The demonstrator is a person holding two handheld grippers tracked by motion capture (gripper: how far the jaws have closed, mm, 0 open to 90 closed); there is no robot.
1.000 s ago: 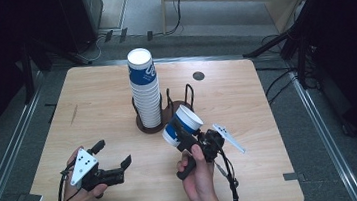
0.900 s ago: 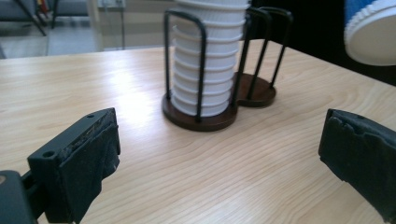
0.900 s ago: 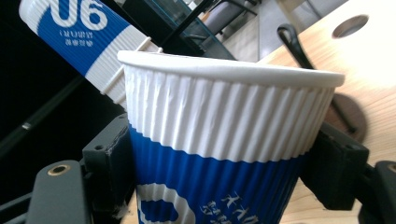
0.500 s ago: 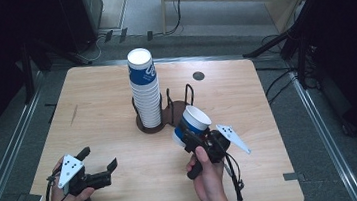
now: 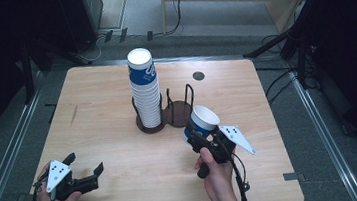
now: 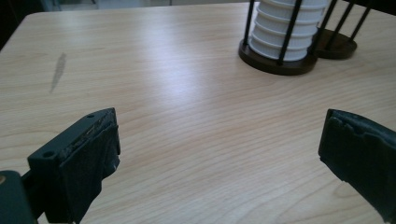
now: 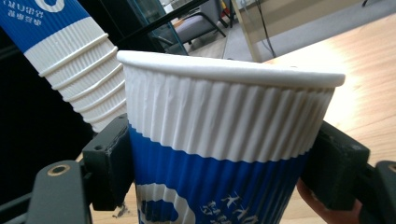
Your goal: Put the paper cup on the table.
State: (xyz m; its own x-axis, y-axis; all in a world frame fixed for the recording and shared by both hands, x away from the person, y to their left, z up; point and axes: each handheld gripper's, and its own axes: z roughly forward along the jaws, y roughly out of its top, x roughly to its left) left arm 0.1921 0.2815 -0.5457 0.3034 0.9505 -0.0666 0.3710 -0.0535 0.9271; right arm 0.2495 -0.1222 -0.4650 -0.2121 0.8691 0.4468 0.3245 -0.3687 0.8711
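Wooden table (image 5: 107, 113) on dark grey floor (image 5: 320, 131) bears a cup stack (image 5: 145, 91).

Paper cup (image 7: 224, 154) base cut off below; cup stack (image 6: 286, 28) top cropped.

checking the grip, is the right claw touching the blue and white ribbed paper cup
Touching. In the right gripper view, the right claw has both black jaws pressed against the sides of the blue and white ribbed paper cup, with no gap on either side.

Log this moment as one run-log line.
right gripper: shut on paper cup, tilted, beside empty holder | left gripper: open, empty, near table front-left corner | cup stack: upright in rack
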